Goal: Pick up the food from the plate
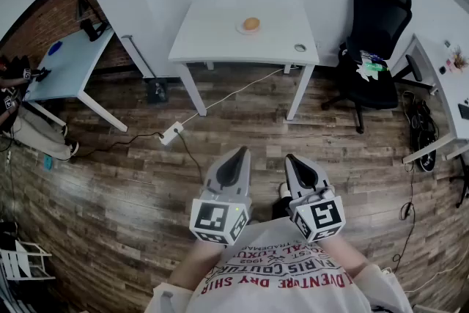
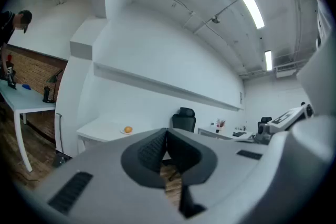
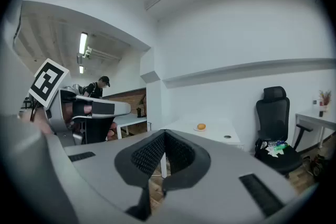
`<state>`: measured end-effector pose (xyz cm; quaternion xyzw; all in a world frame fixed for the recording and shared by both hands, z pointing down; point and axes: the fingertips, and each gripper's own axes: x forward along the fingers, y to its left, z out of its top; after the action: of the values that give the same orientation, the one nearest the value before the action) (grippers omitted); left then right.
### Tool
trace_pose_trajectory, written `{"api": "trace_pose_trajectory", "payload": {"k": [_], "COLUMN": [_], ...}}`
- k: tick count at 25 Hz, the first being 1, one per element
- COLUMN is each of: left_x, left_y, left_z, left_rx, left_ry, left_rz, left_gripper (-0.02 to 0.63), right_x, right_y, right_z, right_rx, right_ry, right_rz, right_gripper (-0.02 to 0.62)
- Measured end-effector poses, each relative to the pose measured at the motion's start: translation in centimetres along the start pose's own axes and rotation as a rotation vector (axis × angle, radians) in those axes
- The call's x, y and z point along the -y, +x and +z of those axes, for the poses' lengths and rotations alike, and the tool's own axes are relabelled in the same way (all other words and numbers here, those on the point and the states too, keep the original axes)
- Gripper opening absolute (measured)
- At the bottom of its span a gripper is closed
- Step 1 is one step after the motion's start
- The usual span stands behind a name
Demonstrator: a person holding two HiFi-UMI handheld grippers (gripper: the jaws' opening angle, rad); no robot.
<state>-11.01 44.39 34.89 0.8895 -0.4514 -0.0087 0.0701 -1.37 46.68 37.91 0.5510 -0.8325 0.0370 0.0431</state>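
Note:
An orange round piece of food point(image 1: 251, 23) lies on a small white plate point(image 1: 242, 29) on the white table point(image 1: 220, 40) across the room. It shows small in the left gripper view as the food point(image 2: 127, 129) and in the right gripper view as the food point(image 3: 201, 126). Both grippers are held close to the person's chest, far from the table. My left gripper point(image 1: 237, 156) is shut with nothing in it. My right gripper point(image 1: 296, 162) is shut too, also empty. Each points level toward the table.
A black office chair point(image 1: 374, 26) stands right of the table, with a second desk point(image 1: 447, 91) at the far right. A blue-topped desk point(image 1: 62, 59) is at the left. A cable and power strip point(image 1: 172, 132) lie on the wooden floor between me and the table.

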Motion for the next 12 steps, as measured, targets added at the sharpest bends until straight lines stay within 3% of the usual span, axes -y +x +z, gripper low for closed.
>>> {"api": "trace_pose_trajectory", "payload": {"k": [12], "left_x": [-0.8], "left_y": [-1.6], "left_z": [0.2], "left_rx": [0.017], "left_ry": [0.004], "left_rz": [0.02], "left_gripper": [0.008], "right_x": [-1.8], "right_y": [-0.1], "right_z": [0.1], "right_rx": [0.001], "right_ry": [-0.006], "right_rz": [0.022], "right_gripper": [0.009]}}
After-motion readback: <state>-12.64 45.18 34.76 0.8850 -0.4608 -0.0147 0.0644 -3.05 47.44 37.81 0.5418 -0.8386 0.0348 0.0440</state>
